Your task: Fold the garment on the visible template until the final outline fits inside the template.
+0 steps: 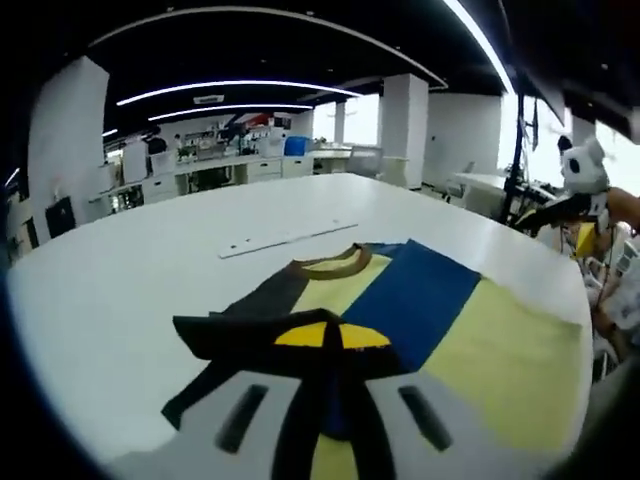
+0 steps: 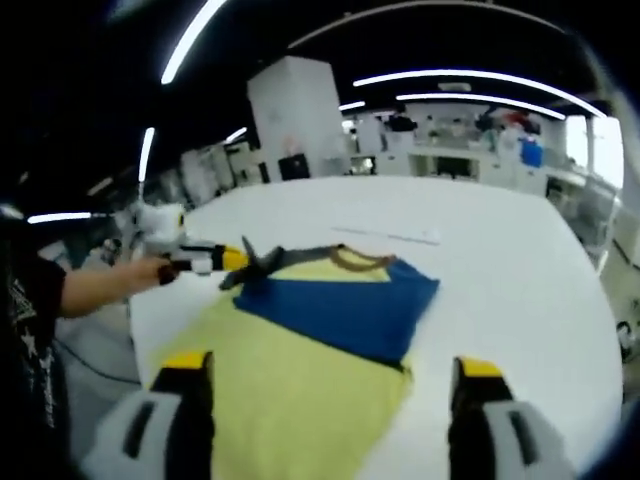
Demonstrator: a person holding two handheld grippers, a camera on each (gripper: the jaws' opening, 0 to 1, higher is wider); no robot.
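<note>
Left hand-held gripper (image 2: 245, 262) held out level from the person's hand (image 2: 150, 270), jaws clamped on the garment's (image 2: 330, 330) dark sleeve. Right hand-held gripper (image 2: 330, 385) hovers above the garment, jaws wide apart, holding nothing. Garment lies on the white desk (image 2: 500, 280). No legible writing

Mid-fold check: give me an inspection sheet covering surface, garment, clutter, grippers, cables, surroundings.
Surface: white table, bare around the garment.
Job's things: garment, yellow with a blue panel and brown collar, lying partly folded; black sleeve lifted.
Clutter: thin white strip beyond the collar.
Grippers: left gripper shut on the black sleeve; right gripper open above the garment, apart from it.
Cables: nothing seen.
Surroundings: lab counters, pillars, ceiling light strips.
</note>
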